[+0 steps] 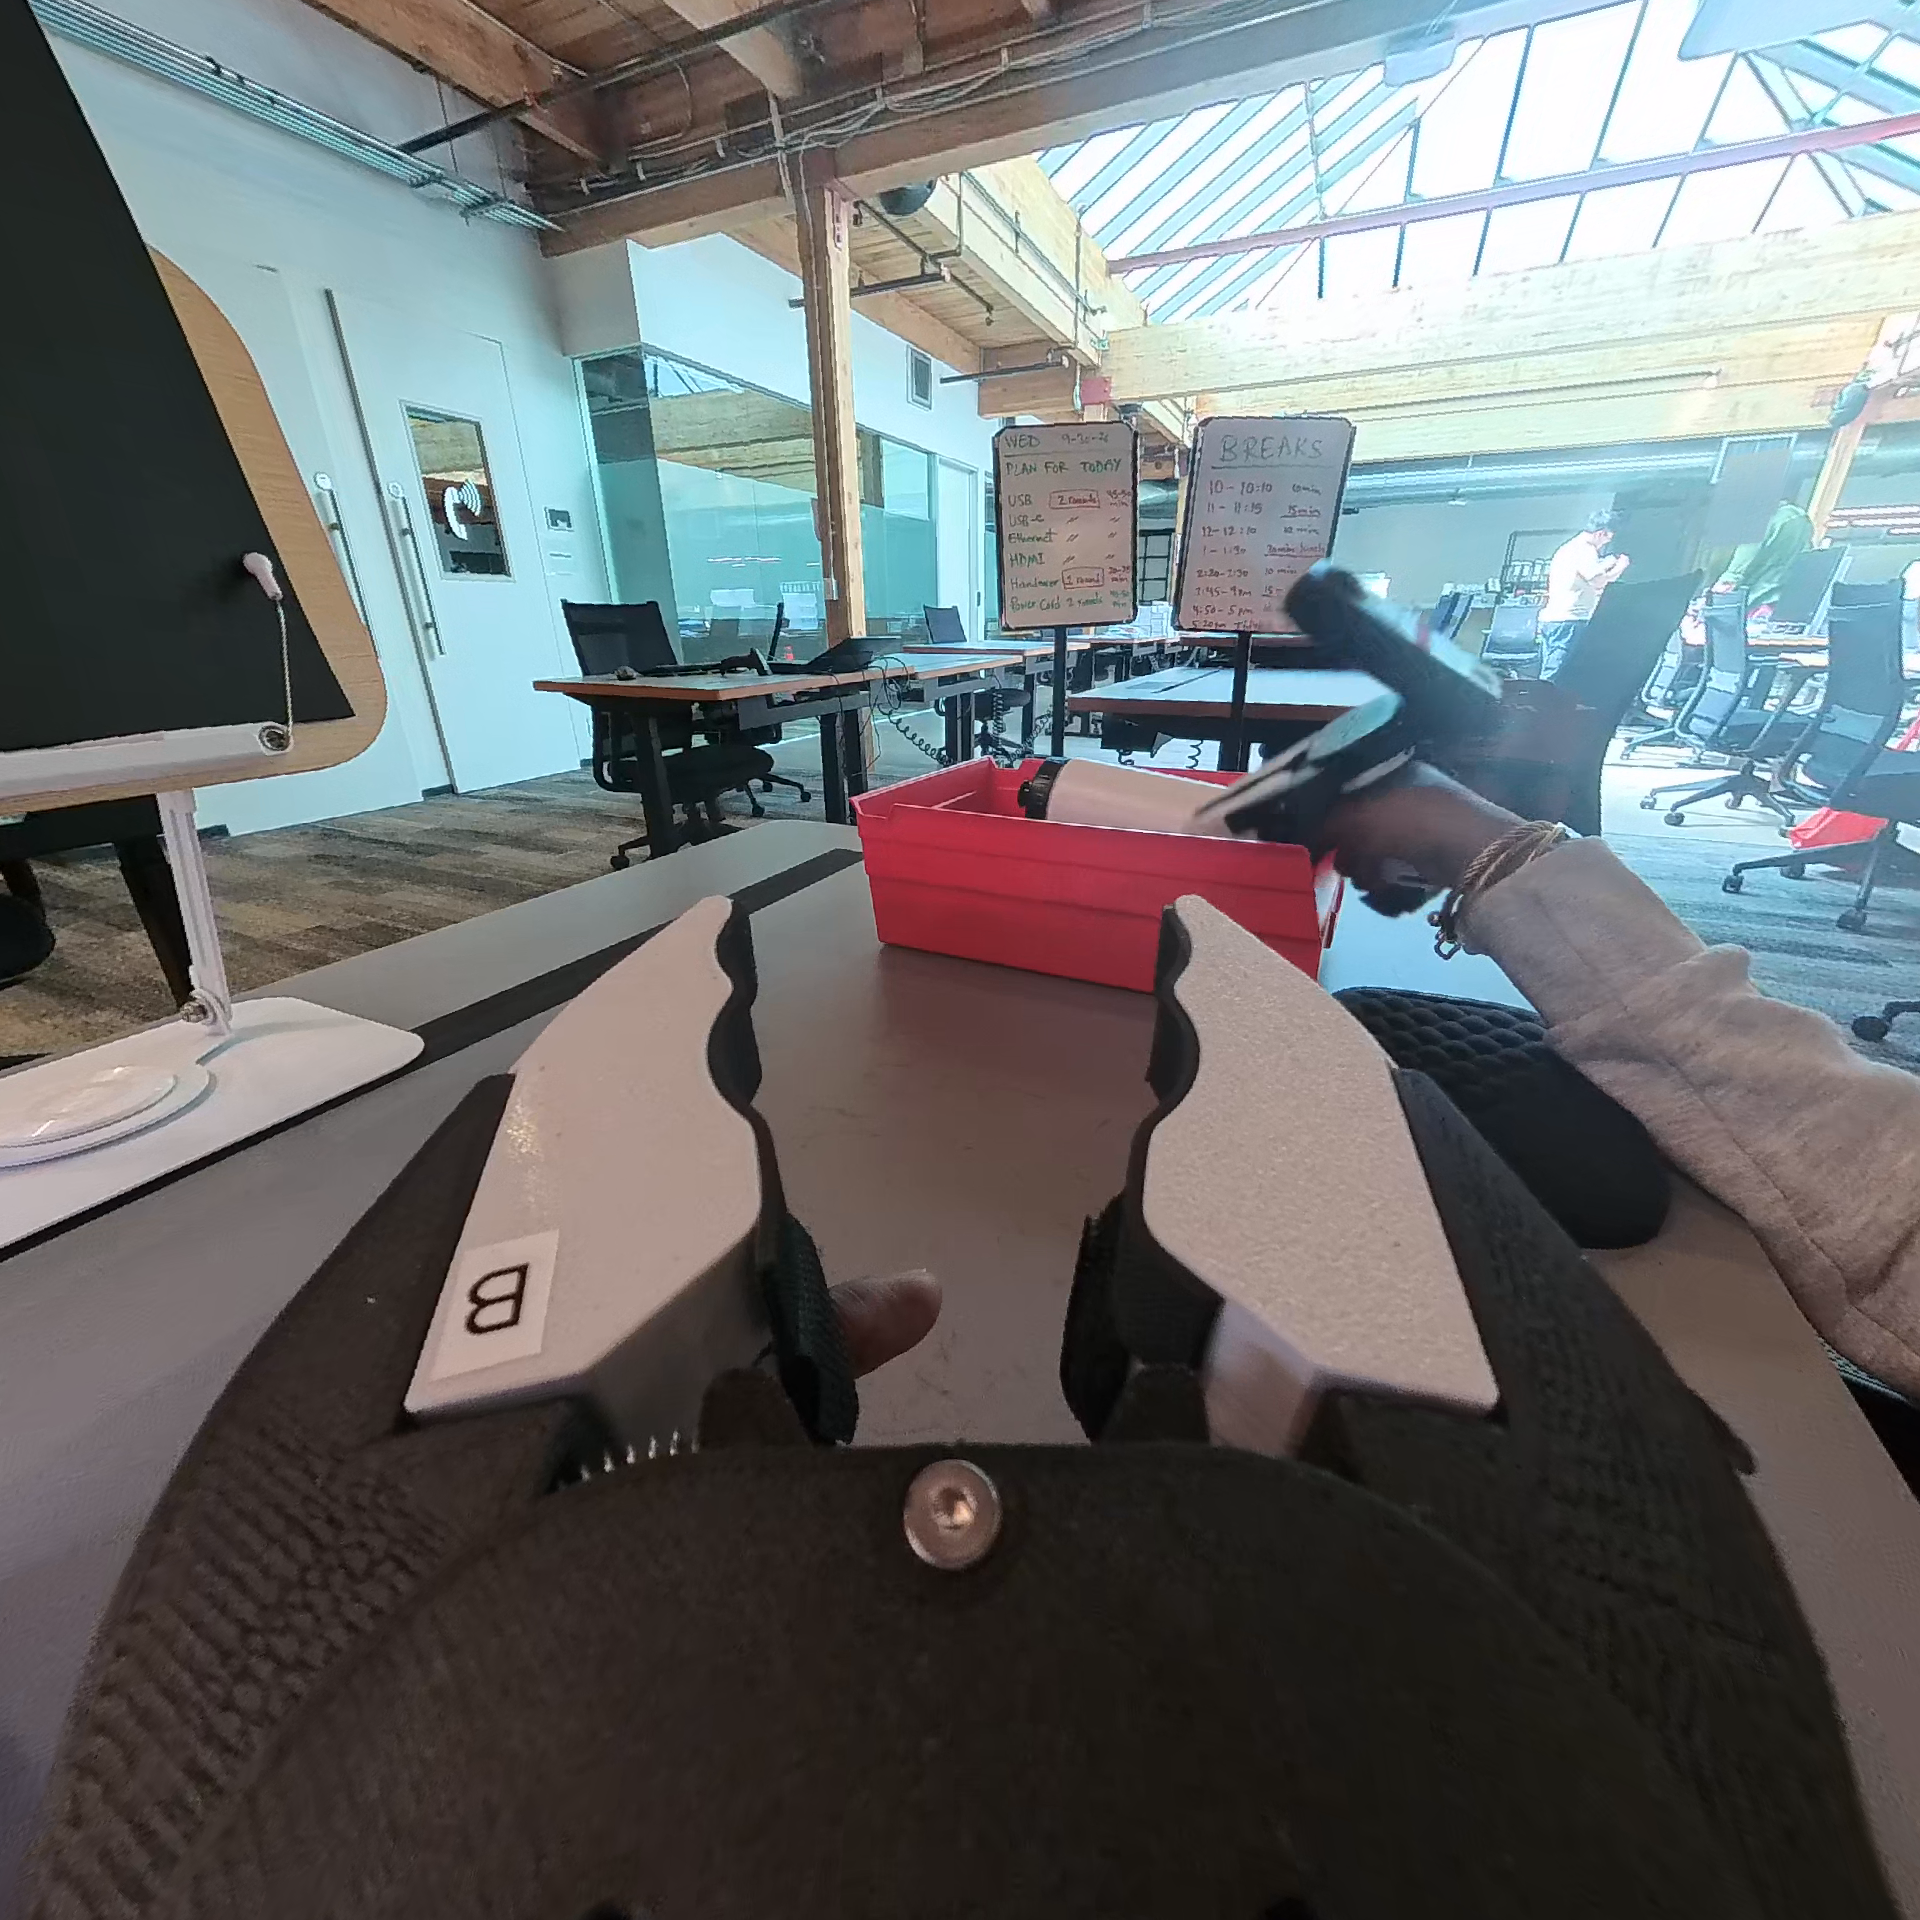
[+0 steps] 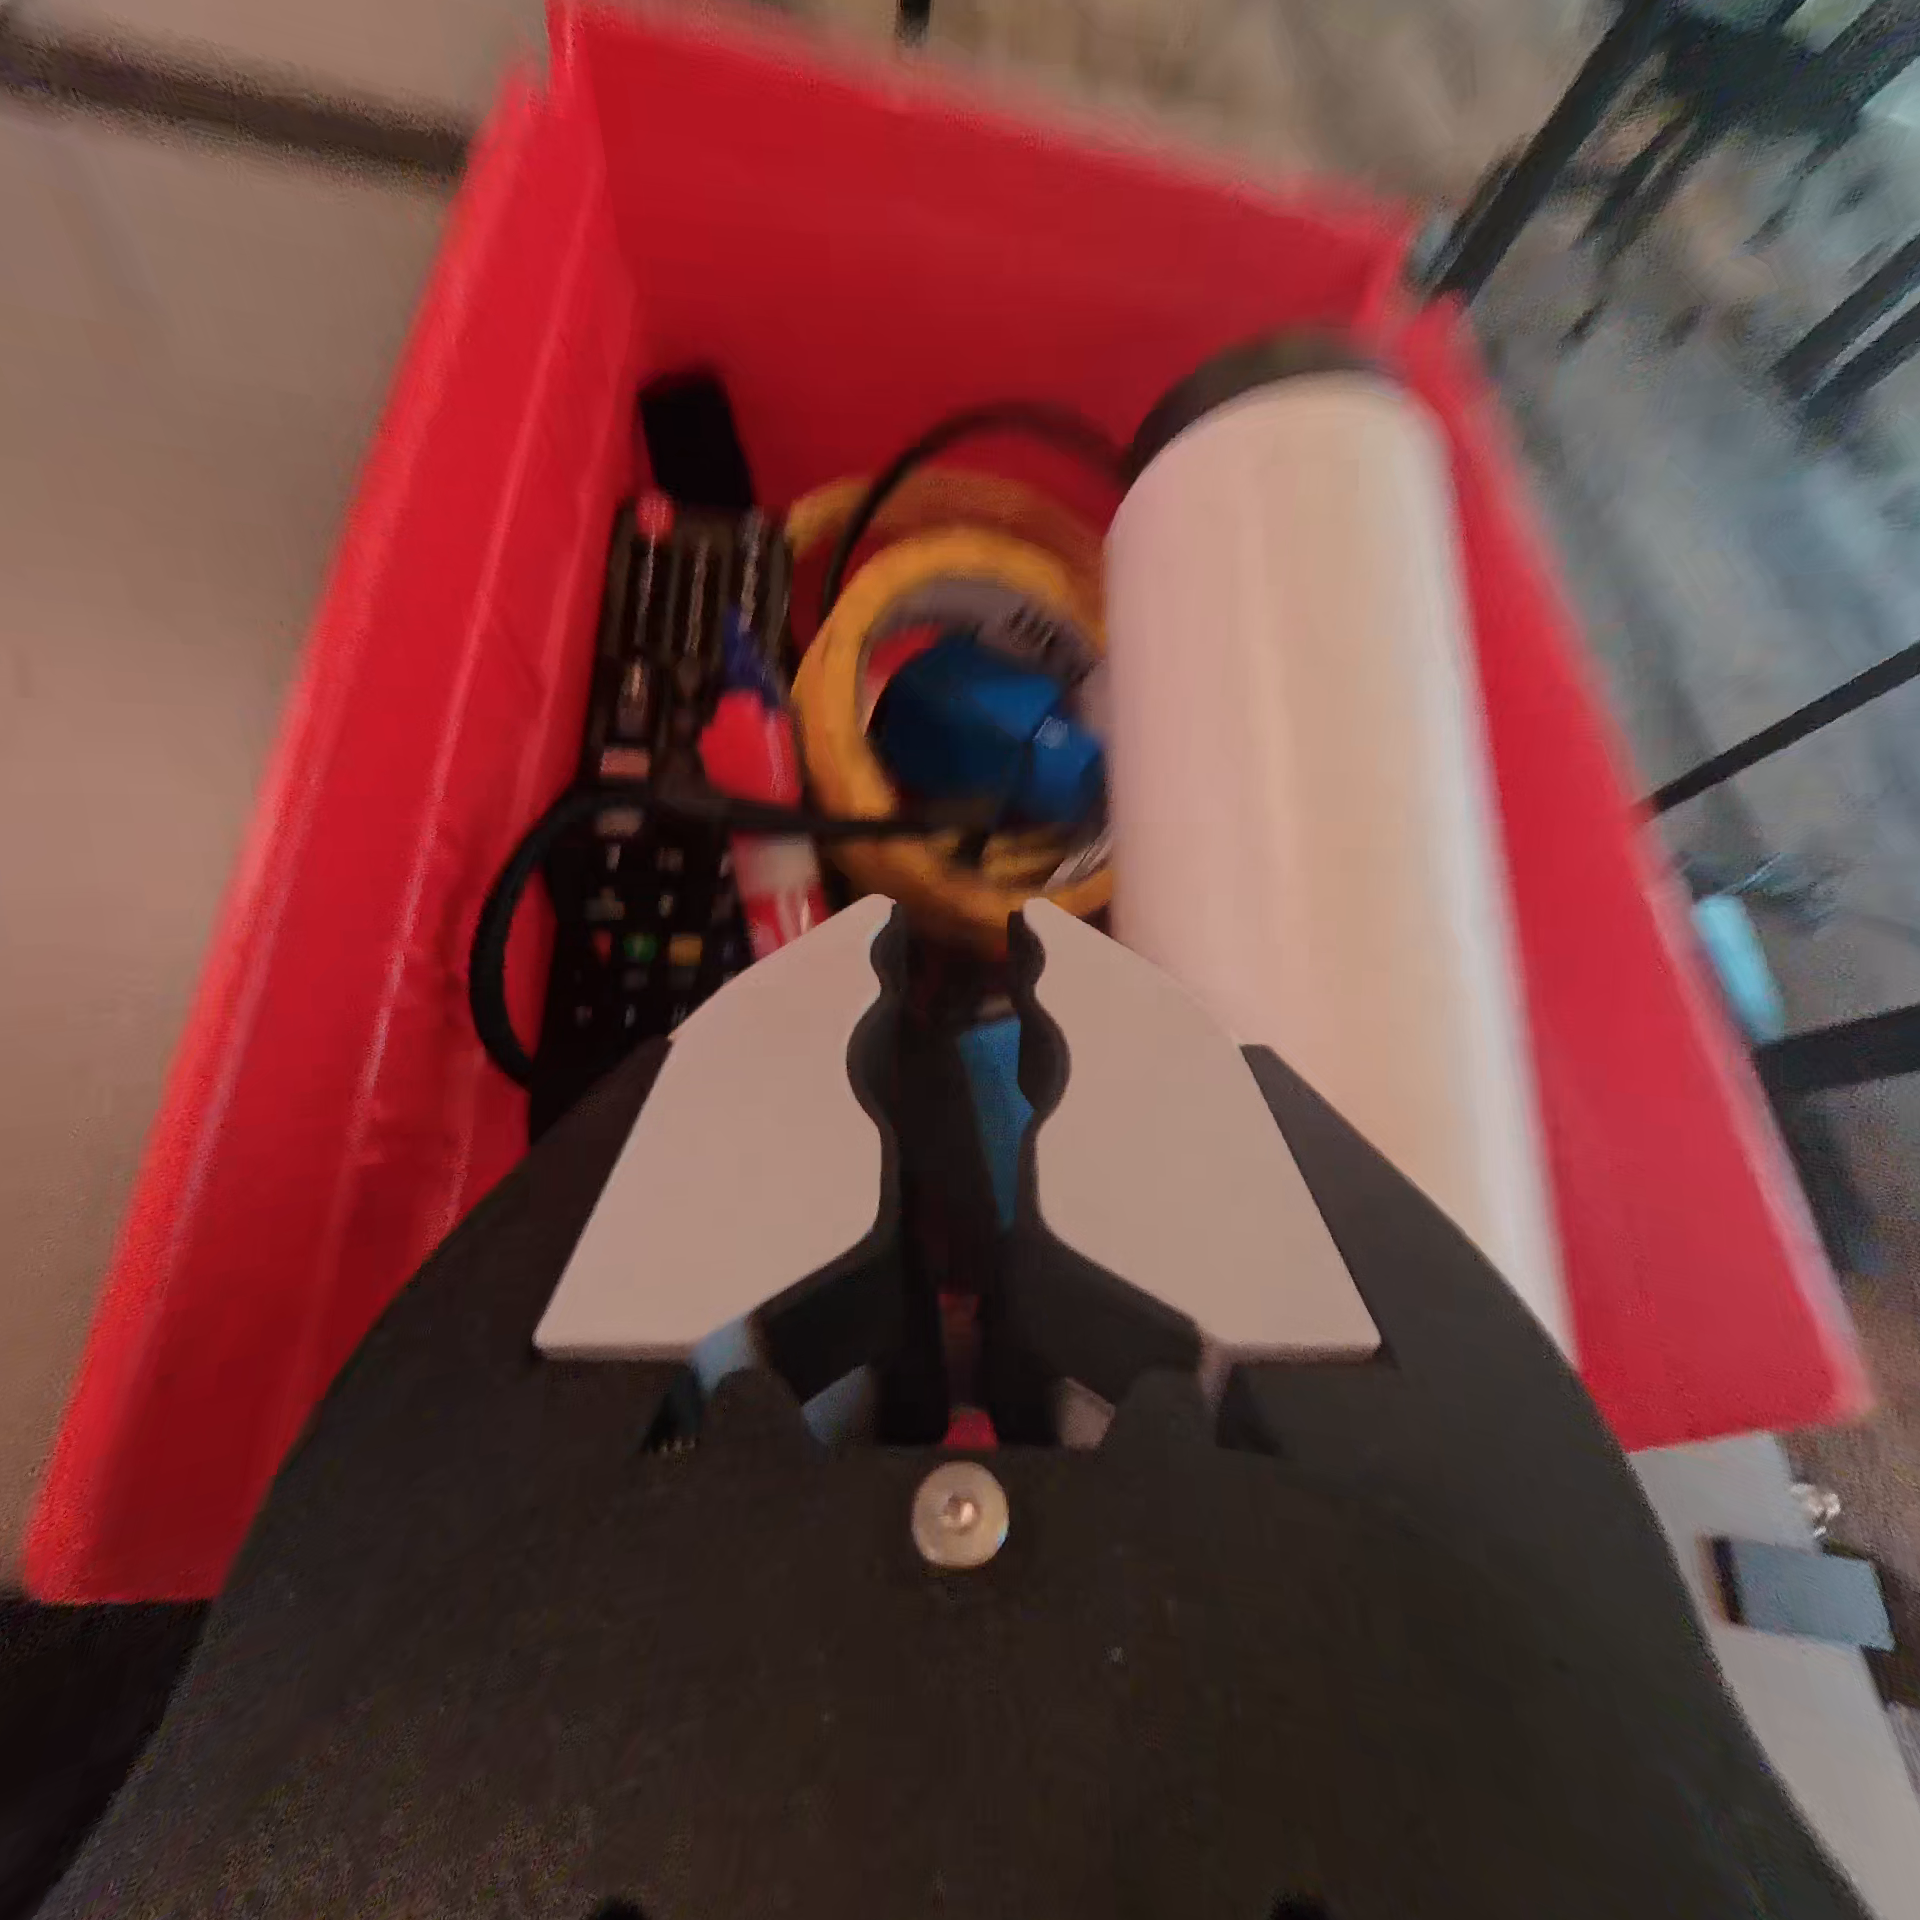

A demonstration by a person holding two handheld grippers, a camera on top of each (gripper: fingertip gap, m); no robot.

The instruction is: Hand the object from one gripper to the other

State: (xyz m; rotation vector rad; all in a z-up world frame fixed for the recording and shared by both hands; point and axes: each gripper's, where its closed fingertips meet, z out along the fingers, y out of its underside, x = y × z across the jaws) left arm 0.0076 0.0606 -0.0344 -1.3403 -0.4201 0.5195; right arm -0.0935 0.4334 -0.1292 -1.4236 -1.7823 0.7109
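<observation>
A red bin (image 2: 727, 260) holds a coiled yellow cable (image 2: 842, 665) bound with a black tie, a blue object (image 2: 977, 727), a white bottle (image 2: 1288, 790) with a black cap, a black remote (image 2: 665, 790) and a red-and-white tube (image 2: 764, 821). My right gripper (image 2: 951, 914) reaches down into the bin, and its fingers are closed around the near edge of the yellow coil; this view is blurred. In the left wrist view the right gripper (image 1: 1231, 805) is over the right end of the bin (image 1: 1081, 894). My left gripper (image 1: 951, 935) is open and empty above the grey table (image 1: 935, 1143), short of the bin.
A black screen on a white stand (image 1: 197, 935) is at the left of the table. A black mesh chair back (image 1: 1455, 1049) sits under the person's sleeve (image 1: 1714, 1091) at right. Two whiteboards (image 1: 1065, 525) on poles, desks and office chairs stand beyond the table. The left gripper's tips are roughly 40 cm from the right gripper's.
</observation>
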